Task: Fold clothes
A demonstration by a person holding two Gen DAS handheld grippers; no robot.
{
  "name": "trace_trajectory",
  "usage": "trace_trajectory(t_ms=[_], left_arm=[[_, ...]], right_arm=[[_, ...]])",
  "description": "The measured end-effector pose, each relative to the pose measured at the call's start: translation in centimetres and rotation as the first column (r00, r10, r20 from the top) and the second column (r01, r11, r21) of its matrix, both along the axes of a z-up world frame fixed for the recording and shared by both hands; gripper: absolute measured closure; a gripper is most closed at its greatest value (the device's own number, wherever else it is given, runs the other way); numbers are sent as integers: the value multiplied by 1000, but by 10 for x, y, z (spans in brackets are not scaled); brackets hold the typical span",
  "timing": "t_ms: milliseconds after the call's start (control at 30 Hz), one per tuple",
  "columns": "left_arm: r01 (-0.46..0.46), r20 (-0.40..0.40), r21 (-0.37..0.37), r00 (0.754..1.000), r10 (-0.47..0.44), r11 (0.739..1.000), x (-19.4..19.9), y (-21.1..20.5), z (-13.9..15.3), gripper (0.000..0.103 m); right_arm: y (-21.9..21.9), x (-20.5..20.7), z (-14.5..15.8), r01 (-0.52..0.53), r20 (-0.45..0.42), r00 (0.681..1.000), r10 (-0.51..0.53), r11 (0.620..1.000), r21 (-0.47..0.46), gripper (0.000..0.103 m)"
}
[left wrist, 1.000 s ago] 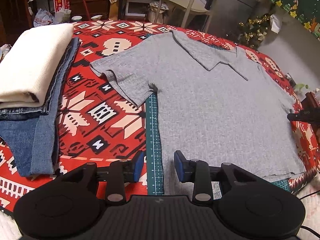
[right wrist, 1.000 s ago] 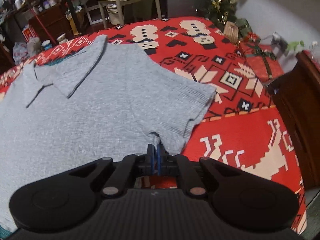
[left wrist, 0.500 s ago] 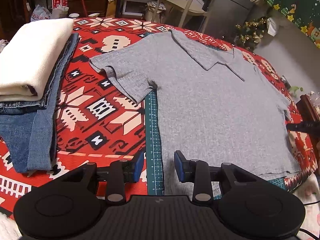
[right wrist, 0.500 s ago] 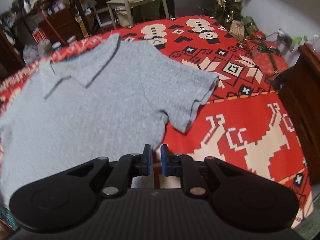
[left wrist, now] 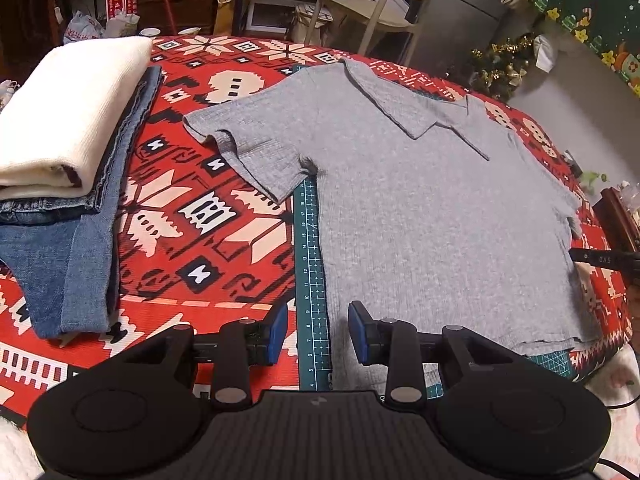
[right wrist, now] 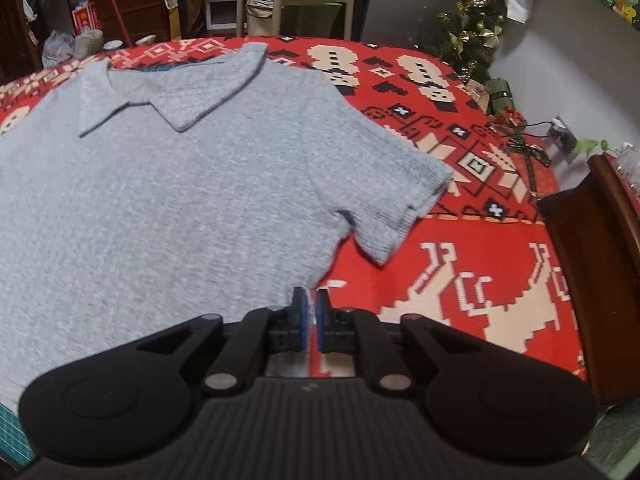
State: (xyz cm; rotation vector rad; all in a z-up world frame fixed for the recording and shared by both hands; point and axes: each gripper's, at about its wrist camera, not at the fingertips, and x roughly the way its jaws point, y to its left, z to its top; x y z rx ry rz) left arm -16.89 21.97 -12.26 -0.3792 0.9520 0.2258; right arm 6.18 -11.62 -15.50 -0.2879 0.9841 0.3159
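Note:
A grey short-sleeved collared shirt (left wrist: 420, 216) lies flat, front up, on a red patterned cloth (left wrist: 192, 216). My left gripper (left wrist: 318, 334) hovers open over the shirt's bottom left corner, its blue pads apart with only the green cutting mat's ruler edge (left wrist: 310, 264) and the shirt's side edge below them. My right gripper (right wrist: 310, 314) sits at the shirt's (right wrist: 160, 208) right side edge, below the sleeve (right wrist: 396, 204). Its jaws are closed, with a thin sliver of grey fabric between the pads. The right gripper also shows as a dark tip (left wrist: 600, 258) in the left wrist view.
A folded cream garment (left wrist: 68, 112) lies on folded blue jeans (left wrist: 76, 248) at the left. A dark wooden cabinet (right wrist: 600, 264) stands close on the right. Chairs (left wrist: 384, 12), boxes and a small decorated tree (right wrist: 468, 40) stand beyond the table's far edge.
My right gripper slid from under the sleeve's armpit down along the shirt's side edge, opening slightly half a second ago and closing again. The left gripper stayed open in place.

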Motion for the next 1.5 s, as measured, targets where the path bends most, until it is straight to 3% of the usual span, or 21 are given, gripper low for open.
trace_trajectory(t_ms=[67, 300, 400, 600, 733, 833, 1100, 1200, 1333, 1433, 1500], left_arm=[[3, 4, 4, 1000, -3, 1000, -2, 0, 1, 70], [-3, 5, -11, 1000, 3, 1000, -3, 3, 0, 70], [3, 8, -8, 1000, -3, 1000, -2, 0, 2, 70], [5, 11, 3, 1000, -5, 1000, -4, -2, 4, 70], [0, -7, 2, 1000, 0, 1000, -4, -1, 2, 72], [0, -9, 2, 1000, 0, 1000, -4, 1, 2, 77], [3, -1, 8, 1000, -3, 1000, -4, 1, 4, 77], [9, 1, 14, 1000, -9, 1000, -3, 0, 7, 62], [-1, -16, 30, 1000, 1, 1000, 4, -3, 9, 60], [-3, 15, 38, 1000, 3, 999, 12, -11, 13, 57], [0, 48, 57, 999, -3, 998, 20, -23, 15, 55]], right_arm=[[-10, 3, -1, 40, -6, 999, -40, 999, 0, 103], [-39, -3, 13, 73, -41, 997, -67, 978, 194, 101], [-30, -4, 11, 46, -31, 999, -41, 983, 179, 94], [-16, 1, -1, 31, -37, 999, -25, 986, 166, 94], [-9, 0, -3, 30, -30, 999, -27, 991, 128, 103], [-16, 0, -1, 60, -13, 998, -59, 991, 116, 103], [-34, 1, 1, 93, -21, 996, -91, 987, 131, 102], [-46, -5, 11, 125, -15, 992, -124, 978, 167, 95], [-57, -22, 28, 140, 1, 990, -143, 969, 203, 91], [-49, -39, 38, 95, 22, 994, -103, 970, 225, 72], [-33, -49, 38, 52, 34, 998, -61, 973, 226, 72]])
